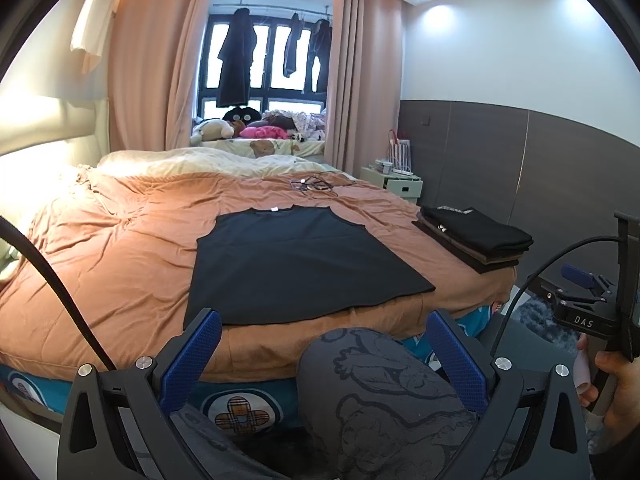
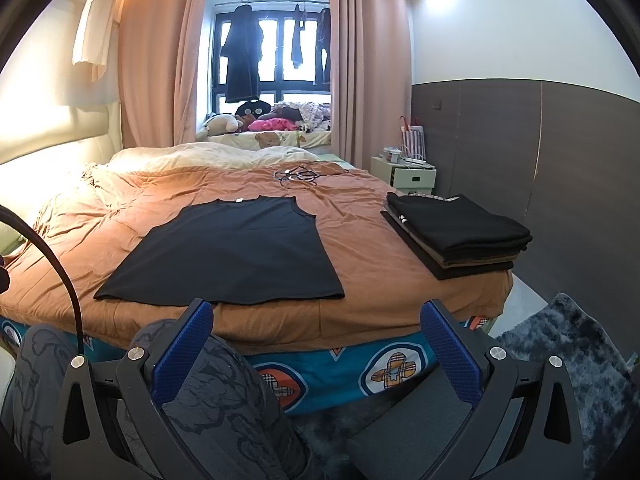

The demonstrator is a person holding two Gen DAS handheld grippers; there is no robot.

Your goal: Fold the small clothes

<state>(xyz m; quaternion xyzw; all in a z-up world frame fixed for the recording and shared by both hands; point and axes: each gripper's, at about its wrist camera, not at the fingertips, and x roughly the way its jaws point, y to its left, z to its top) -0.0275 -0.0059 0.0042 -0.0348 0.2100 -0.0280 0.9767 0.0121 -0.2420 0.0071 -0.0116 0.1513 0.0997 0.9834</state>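
A dark sleeveless top point(image 1: 296, 264) lies flat on the orange bedspread point(image 1: 120, 264), neck away from me; it also shows in the right wrist view point(image 2: 236, 252). A stack of folded dark clothes point(image 1: 476, 240) sits at the bed's right edge, also in the right wrist view point(image 2: 456, 232). My left gripper point(image 1: 324, 332) is open and empty, held below the bed's near edge above my knee. My right gripper point(image 2: 316, 328) is open and empty, in front of the bed's near edge; it also shows at the right of the left wrist view point(image 1: 588, 304).
Tangled cables point(image 2: 298, 176) lie on the far part of the bed. A cream duvet point(image 2: 208, 158) is bunched at the far end. A white nightstand point(image 2: 404, 174) stands at the far right. A grey shaggy rug point(image 2: 568, 360) covers the floor at right.
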